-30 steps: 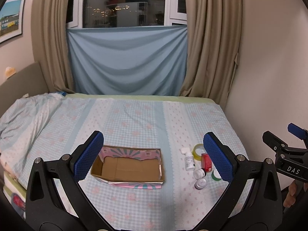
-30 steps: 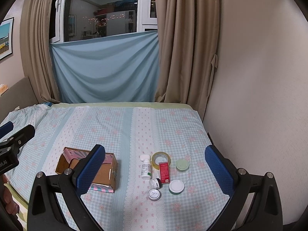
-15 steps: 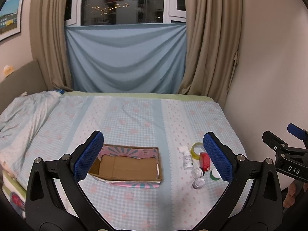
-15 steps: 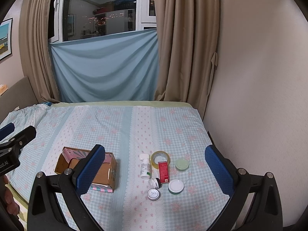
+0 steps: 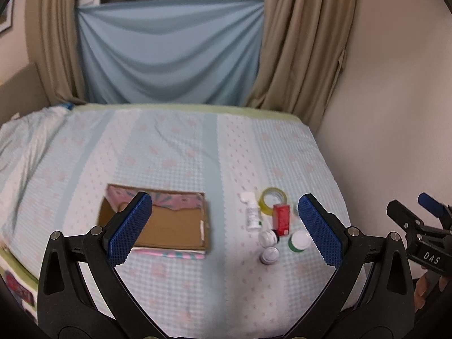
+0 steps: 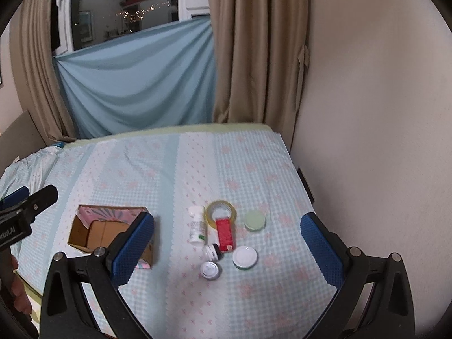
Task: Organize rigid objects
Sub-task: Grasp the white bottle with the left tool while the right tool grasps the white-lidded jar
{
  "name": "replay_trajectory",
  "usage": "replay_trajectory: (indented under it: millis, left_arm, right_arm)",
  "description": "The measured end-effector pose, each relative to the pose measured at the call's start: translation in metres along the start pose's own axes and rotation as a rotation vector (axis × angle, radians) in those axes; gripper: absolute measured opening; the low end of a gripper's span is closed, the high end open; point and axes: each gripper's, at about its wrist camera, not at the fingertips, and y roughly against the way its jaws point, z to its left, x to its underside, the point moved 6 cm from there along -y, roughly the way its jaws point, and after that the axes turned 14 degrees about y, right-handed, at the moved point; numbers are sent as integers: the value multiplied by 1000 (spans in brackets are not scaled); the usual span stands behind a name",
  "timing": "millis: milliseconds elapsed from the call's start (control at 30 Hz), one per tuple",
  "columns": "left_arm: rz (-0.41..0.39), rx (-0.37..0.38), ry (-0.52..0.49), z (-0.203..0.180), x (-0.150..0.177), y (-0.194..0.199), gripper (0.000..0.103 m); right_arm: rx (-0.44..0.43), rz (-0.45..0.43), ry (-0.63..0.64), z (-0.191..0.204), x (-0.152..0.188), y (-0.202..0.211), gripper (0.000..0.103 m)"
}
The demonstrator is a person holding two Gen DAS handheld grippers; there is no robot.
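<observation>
An open cardboard box lies on the bed, empty inside. To its right is a cluster: a white bottle lying down, a yellow tape roll, a red box, a small dark jar, a small grey jar, a white-lidded jar and a pale green lid. My left gripper and right gripper are open, empty, above the bed.
The bed has a light blue checked cover. A wall runs along its right side. Curtains and a blue cloth hang behind the far edge. A crumpled duvet lies at the left.
Both grippers have moved forward and tilted down toward the bed. The box and the cluster look nearer and larger. Nothing was taken hold of.
</observation>
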Motion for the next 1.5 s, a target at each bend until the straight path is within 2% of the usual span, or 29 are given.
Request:
replay_trajectory:
  millis: [233,333,600,833,1000,1067,1233,1367,1500]
  left_arm:
    - [135,-38,-1,-33,17,-82,102]
    - [211,-56,-11,-45,29,-130,102]
    - [431,-76,-36,-63,69,-267,102]
    - [605,-122,-72,-56,111,-369,98]
    - [707,-144,-98,-50,145,-413,94]
    - [738,-156,-112,-48,157,-429,87]
    - [794,-179,-123,-42,178,-458,79]
    - [811,-185,-125,-39,183,-472,70]
    - [827,-188,-132,-39,186,-480,63]
  right_arm:
    - [-25,116,-26,-38,26,-63,103]
    - [-41,184,-39,-48,42,-98,103]
    - [-60,369,-66,-37,89,-192,103]
    - [-76,525,-67,-24,131,-263,103]
    - [-98,624,-69,-13,160,-311,103]
    - [-111,648,-59,-6,167,-323,103]
    - [-135,724,-35,9,191,-357,102]
    - [-152,777,-10,15,204,-372,86]
    - [-177,808,22,20,210,-382,77]
